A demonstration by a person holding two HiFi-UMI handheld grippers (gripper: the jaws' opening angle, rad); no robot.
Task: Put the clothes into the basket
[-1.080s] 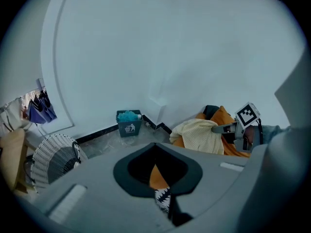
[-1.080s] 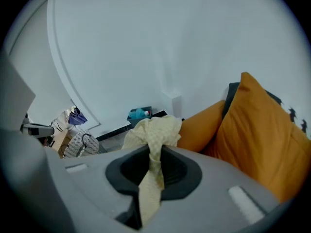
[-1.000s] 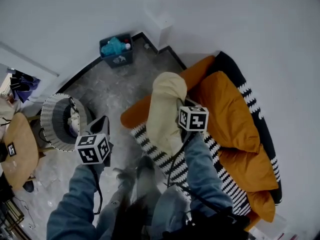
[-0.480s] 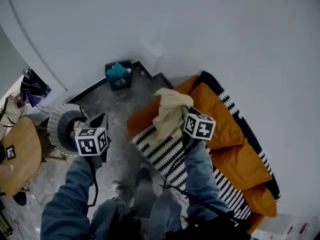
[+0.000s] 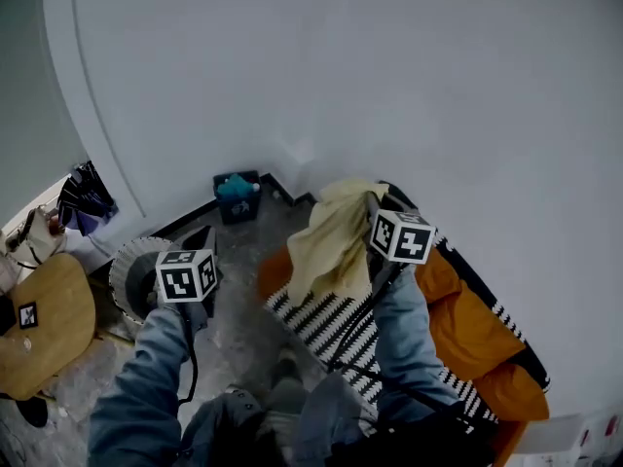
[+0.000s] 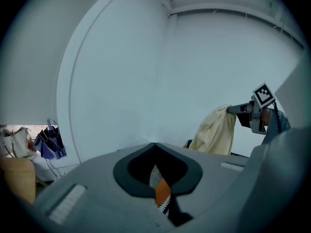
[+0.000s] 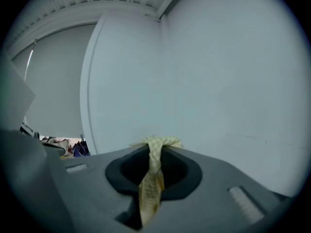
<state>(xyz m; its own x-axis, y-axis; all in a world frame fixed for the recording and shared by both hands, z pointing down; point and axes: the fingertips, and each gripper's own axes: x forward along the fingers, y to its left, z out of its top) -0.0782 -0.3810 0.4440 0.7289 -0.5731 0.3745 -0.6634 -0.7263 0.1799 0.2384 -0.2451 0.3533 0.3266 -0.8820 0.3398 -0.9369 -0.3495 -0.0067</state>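
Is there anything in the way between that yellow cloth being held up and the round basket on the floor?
Only the left gripper, hanging by the basket rim on the side facing the yellow cloth; otherwise just floor.

My left hand-held gripper [image 5: 204, 237] hides part of the basket [image 5: 123, 267] at 9 o'clock. The contents of the bin [image 5: 237, 200], at its 2 o'clock, are too small for me to tell.

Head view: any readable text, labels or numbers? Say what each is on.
None readable.
Cubes on the left gripper and right gripper: black-and-white square markers, no letters.
Wooden table: one small square marker, no letters.
Blue bin: any print too small to tell.
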